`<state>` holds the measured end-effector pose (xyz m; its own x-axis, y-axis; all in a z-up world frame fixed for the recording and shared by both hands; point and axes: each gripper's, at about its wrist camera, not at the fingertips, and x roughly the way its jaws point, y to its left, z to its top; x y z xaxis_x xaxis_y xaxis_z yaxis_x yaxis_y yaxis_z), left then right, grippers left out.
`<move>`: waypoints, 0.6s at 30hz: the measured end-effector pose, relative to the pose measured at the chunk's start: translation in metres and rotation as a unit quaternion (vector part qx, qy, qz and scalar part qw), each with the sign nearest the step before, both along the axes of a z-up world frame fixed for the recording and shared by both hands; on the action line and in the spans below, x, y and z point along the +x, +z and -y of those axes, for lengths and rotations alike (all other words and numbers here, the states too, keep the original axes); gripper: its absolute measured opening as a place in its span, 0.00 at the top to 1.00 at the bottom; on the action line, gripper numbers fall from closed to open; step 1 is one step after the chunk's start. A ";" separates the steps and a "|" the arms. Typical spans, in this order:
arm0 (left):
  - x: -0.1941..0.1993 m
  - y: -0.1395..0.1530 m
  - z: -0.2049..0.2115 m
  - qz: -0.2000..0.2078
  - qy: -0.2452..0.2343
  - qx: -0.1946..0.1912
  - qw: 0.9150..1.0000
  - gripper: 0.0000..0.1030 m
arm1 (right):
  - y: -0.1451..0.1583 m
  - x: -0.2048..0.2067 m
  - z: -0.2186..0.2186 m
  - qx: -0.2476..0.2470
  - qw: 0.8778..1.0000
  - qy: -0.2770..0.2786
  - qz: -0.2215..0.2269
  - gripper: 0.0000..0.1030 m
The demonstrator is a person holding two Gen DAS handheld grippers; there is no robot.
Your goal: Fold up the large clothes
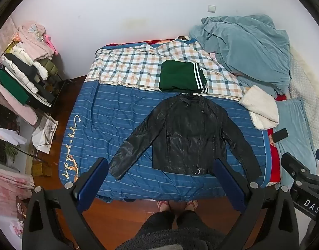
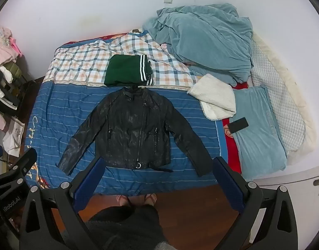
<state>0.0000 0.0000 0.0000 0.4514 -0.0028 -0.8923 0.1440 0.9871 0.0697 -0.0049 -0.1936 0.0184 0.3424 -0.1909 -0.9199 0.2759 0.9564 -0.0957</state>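
Observation:
A black leather jacket (image 1: 186, 133) lies flat and spread out, front up, on the blue striped bedspread (image 1: 109, 112), both sleeves angled out and down. It also shows in the right wrist view (image 2: 134, 129). My left gripper (image 1: 160, 164) is open and empty, held high above the bed's near edge. My right gripper (image 2: 158, 162) is open and empty too, at similar height above the jacket's hem. A folded green garment with white stripes (image 1: 181, 77) lies just beyond the jacket's collar, also seen in the right wrist view (image 2: 128, 69).
A heap of blue-grey bedding (image 2: 203, 39) and a white fleece (image 2: 215, 98) lie at the right of the bed, with a black phone (image 2: 238, 125) by a blue pillow (image 2: 259, 129). A rack of clothes (image 1: 23, 73) stands left. The person's feet (image 1: 176, 205) are on the wooden floor.

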 end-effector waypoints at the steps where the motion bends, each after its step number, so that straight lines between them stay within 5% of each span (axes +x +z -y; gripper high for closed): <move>1: 0.000 0.000 0.000 0.000 0.001 0.000 1.000 0.00 | 0.000 0.000 0.000 0.000 1.000 0.000 -0.001 0.00; 18: 0.010 0.006 0.006 0.005 0.004 0.000 1.000 0.00 | 0.002 0.001 -0.001 0.000 1.000 0.000 0.002 0.00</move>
<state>0.0104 -0.0060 0.0060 0.4612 0.0003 -0.8873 0.1361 0.9881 0.0711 -0.0038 -0.1923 0.0204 0.3469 -0.1901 -0.9184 0.2758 0.9566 -0.0938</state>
